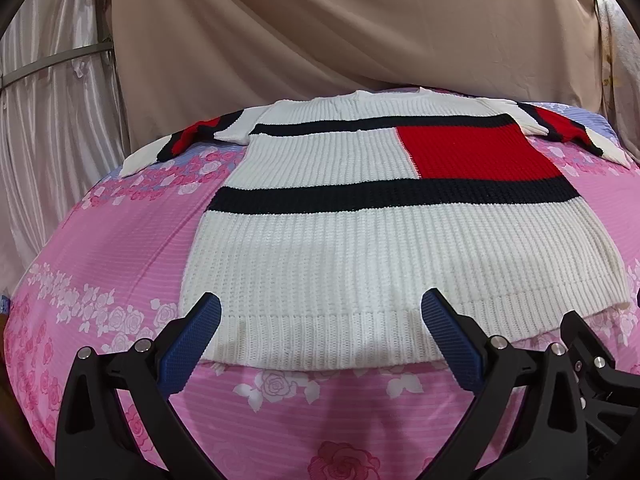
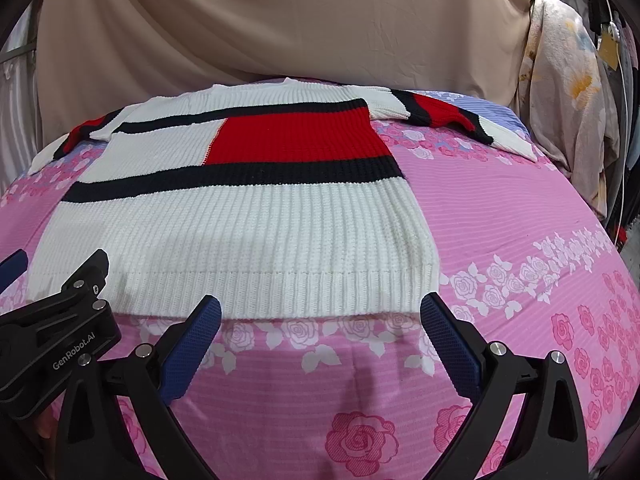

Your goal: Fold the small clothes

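Observation:
A white ribbed knit sweater with dark navy stripes and a red block lies flat on the bed, hem toward me, sleeves spread at the far corners. My left gripper hovers open over the hem's left half, nothing between its blue pads. In the right wrist view the same sweater lies ahead; my right gripper stands open just before the hem's right corner, holding nothing. The left gripper's black body shows at that view's left edge.
The bed is covered by a pink rose-print sheet. A beige drape hangs behind the bed, a pale satin curtain at far left. Hanging floral fabric stands at far right.

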